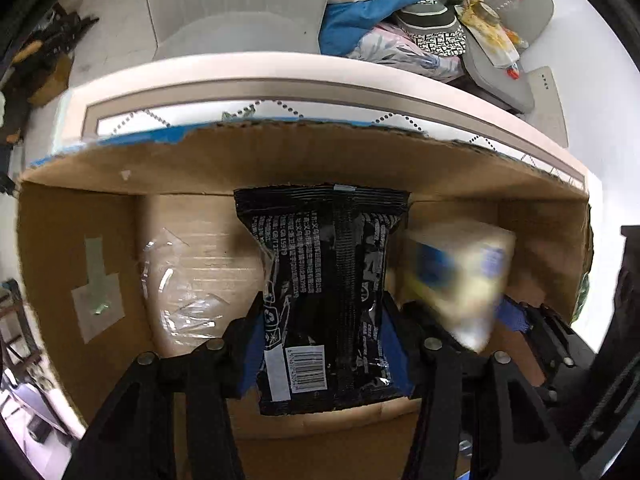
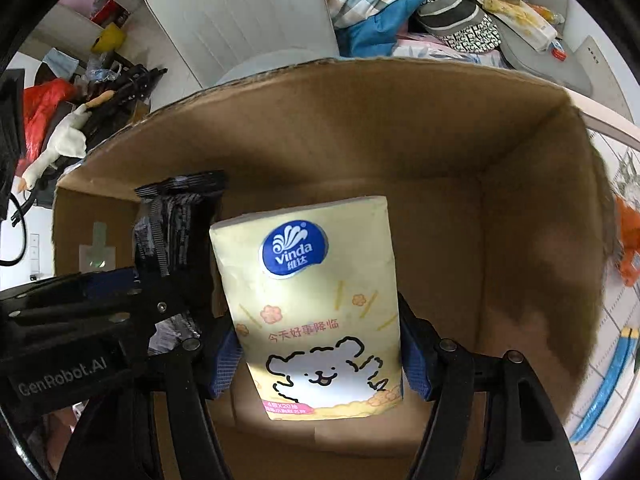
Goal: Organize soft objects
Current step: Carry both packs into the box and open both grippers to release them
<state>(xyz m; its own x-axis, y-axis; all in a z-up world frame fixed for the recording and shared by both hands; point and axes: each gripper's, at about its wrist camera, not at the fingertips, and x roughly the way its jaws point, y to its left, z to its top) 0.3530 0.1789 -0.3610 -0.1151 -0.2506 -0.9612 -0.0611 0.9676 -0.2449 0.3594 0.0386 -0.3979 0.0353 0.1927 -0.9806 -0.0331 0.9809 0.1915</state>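
Inside the cardboard box (image 2: 440, 184), the left gripper (image 1: 326, 344) clamps a black pouch (image 1: 324, 300) and the right gripper (image 2: 320, 356) a Vinda tissue pack (image 2: 316, 320); crowded together, they could collide on release.

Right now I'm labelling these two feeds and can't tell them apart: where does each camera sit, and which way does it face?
Left wrist: on the left gripper, facing down into the open brown cardboard box; its black fingers clamp a black foil packet.
Right wrist: on the right gripper, facing into the same box; its fingers flank a pale yellow tissue pack.
Shared: both show the box, both packs and the clothes pile beyond; each view catches the other gripper.
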